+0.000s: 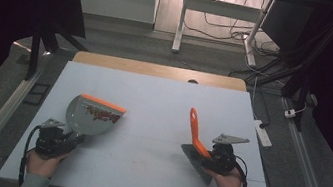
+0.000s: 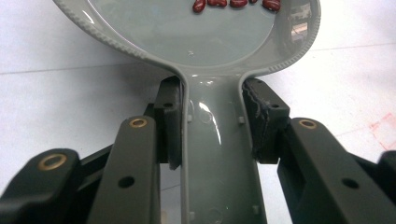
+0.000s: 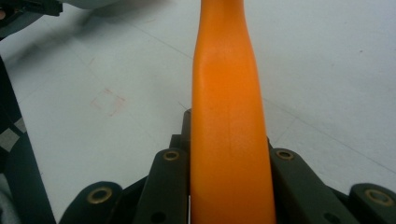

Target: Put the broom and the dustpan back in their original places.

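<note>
- On the white table (image 1: 163, 103), toward the person's left, the left gripper (image 1: 62, 139) is clamped on the grey handle of a dustpan (image 1: 92, 115); the left gripper view shows both pads pressed against the handle's flanks.
- Red beans (image 2: 236, 4) lie in the pan, gathered near its orange lip (image 1: 102, 102) in the high view. The pan looks lifted and tilted, so a further dip toward that lip would probably send them rolling out onto the table.
- The handle is smooth and glossy. A quick turn of the wrist could let it swivel between the pads and tip the load sideways.
- Toward the person's right, the right gripper (image 1: 217, 157) is clenched on a brush (image 1: 197, 144), its orange handle (image 3: 229, 116) running up between the jaws and its grey head low by the table.
- The orange handle narrows along its length, so it might creep through the grip under a hard sweep.
- Brush and dustpan sit well apart. Bringing them together carelessly could knock the pan's rim and scatter the beans.
- I cannot tell whether any beans lie loose on the table.
</note>
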`<move>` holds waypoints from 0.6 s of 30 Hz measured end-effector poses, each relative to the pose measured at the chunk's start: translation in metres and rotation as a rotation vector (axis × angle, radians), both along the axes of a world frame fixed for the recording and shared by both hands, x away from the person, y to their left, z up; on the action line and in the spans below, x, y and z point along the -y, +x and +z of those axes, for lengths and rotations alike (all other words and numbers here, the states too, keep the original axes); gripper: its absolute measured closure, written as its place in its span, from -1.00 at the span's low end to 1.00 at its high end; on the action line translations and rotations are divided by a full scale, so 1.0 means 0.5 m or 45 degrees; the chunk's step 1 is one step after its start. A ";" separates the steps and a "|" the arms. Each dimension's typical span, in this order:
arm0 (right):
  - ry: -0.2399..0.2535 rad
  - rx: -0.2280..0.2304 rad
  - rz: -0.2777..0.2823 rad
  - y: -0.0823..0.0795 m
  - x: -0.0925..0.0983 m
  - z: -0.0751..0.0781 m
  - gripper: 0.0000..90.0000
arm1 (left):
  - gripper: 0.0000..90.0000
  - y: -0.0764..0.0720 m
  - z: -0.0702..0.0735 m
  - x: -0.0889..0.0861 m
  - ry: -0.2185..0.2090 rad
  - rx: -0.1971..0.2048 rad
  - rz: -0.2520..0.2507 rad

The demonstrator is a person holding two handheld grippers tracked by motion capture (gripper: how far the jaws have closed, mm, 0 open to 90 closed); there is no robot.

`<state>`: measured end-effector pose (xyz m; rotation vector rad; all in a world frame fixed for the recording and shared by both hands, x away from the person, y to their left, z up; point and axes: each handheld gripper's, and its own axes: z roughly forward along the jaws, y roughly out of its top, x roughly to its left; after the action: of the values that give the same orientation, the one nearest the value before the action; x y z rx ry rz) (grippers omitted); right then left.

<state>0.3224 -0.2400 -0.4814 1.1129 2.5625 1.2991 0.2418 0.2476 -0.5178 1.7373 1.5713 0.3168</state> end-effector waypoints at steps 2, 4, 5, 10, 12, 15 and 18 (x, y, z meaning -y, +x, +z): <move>-0.002 -0.004 0.002 -0.003 -0.001 0.001 0.70 | 0.36 -0.002 -0.004 0.006 -0.001 -0.009 0.024; -0.005 -0.005 0.005 -0.005 0.000 0.001 0.70 | 0.36 -0.003 -0.007 0.010 0.007 -0.016 0.034; -0.007 -0.009 0.008 -0.005 0.000 0.000 0.70 | 0.36 -0.003 -0.009 0.013 0.011 -0.024 0.043; -0.006 -0.038 0.013 -0.003 -0.001 -0.006 0.70 | 0.36 -0.004 -0.014 0.020 0.005 -0.040 0.077; -0.004 -0.053 0.026 0.000 -0.004 -0.010 0.70 | 0.35 -0.003 -0.016 0.023 0.002 -0.044 0.092; -0.007 -0.086 0.034 0.004 -0.007 -0.018 0.70 | 0.35 -0.001 -0.018 0.025 0.008 -0.048 0.115; -0.011 -0.127 0.034 0.011 -0.006 -0.029 0.70 | 0.35 -0.001 -0.019 0.025 0.006 -0.053 0.131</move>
<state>0.3279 -0.2368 -0.4958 1.1747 2.6595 1.2677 0.2415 0.2349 -0.5275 1.6795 1.6948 0.3374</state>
